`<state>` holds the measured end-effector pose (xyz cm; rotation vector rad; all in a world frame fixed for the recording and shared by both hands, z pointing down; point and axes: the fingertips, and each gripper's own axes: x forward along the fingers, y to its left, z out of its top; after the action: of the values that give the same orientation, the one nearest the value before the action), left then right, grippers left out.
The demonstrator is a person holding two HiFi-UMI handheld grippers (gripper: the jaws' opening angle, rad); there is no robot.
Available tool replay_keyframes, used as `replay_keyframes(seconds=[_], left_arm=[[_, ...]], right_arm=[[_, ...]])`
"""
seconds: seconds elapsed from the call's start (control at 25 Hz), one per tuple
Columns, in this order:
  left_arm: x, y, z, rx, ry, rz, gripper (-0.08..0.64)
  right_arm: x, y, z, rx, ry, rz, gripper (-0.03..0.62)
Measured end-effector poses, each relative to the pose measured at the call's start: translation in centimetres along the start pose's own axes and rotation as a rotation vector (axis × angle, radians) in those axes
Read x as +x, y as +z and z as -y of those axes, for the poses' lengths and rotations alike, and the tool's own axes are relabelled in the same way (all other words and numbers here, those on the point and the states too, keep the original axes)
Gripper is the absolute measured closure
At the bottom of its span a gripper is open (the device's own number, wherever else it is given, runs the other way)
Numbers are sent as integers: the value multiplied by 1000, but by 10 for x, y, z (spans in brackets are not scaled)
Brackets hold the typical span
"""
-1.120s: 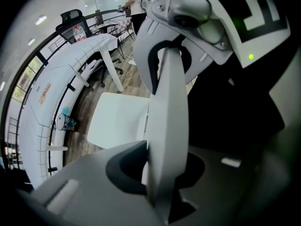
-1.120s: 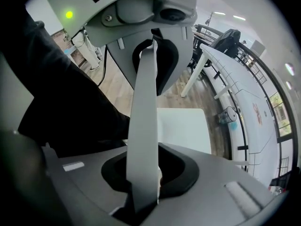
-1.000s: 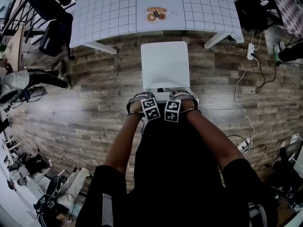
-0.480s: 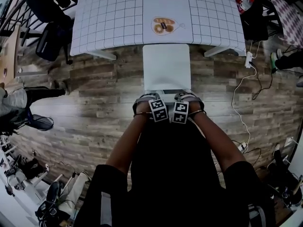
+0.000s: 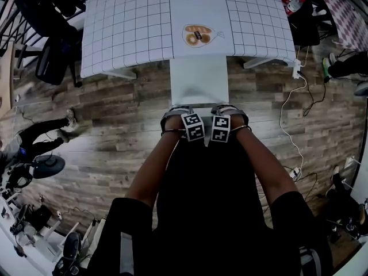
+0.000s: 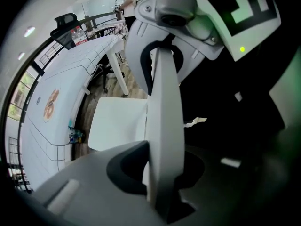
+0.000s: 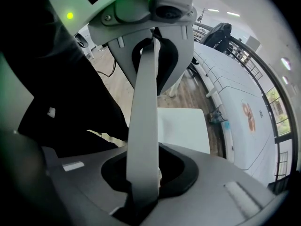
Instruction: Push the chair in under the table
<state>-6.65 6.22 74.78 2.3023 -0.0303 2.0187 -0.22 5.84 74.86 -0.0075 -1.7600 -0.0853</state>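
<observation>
Head view has the person standing behind a white chair (image 5: 200,80) near the middle of the frame, arms straight out and both tools planted on the top edge of its backrest (image 5: 201,106). The left tool (image 5: 179,115) sits just left of centre and the right tool (image 5: 230,114) just right of it, their marker cubes almost touching.

Left gripper view shows the white backrest edge running right through the grey jaws, which are clenched on it. They have just been closing a little tighter, with the backrest between them. Right gripper view shows the same thing from the other side, its jaws clamped on that edge.

The front of the seat (image 5: 199,73) now disappears under the near edge of the grid-patterned counter (image 5: 126,27), below the bread picture (image 5: 198,35) in the upper middle of the frame. I judge the push well begun but not finished. The rear of the seat and the whole backrest stand out over the wooden floor (image 5: 115,125), so more travel is left before the backrest comes up near the counter edge.

A second ago the whole seat was clear of the counter, with a strip of floor between them. Half a second ago its front edge just met the counter's edge. Since then the chair has slid further toward the top of the frame, and the person has followed it.
</observation>
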Motion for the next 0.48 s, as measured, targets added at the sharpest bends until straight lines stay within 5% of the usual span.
replay_keyframes(seconds=[0.48], left_arm=[[-1,6,-21,5,-14,4,472]], right_arm=[[0,-6,21,-8,4,-7,522]])
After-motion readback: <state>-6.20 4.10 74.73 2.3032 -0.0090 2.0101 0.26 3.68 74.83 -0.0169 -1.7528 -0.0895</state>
